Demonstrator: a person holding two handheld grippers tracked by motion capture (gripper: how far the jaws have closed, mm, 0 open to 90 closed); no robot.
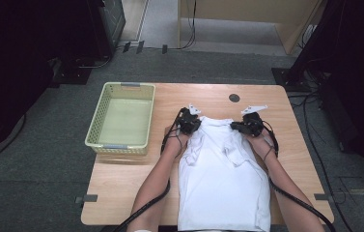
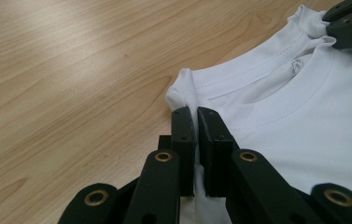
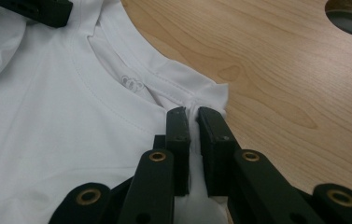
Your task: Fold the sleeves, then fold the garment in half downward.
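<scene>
Both grippers are pinching the white shirt at its far end, by the neck. Left gripper has its jaws pressed on the left shoulder cloth, and right gripper has its jaws pressed on the right shoulder cloth. That shirt lies flat on the worktop, in the middle, with its sleeves already tucked in (it looks half folded). Folding it over seems to be left, and the yellow basket at the left waits with nothing in it.
</scene>
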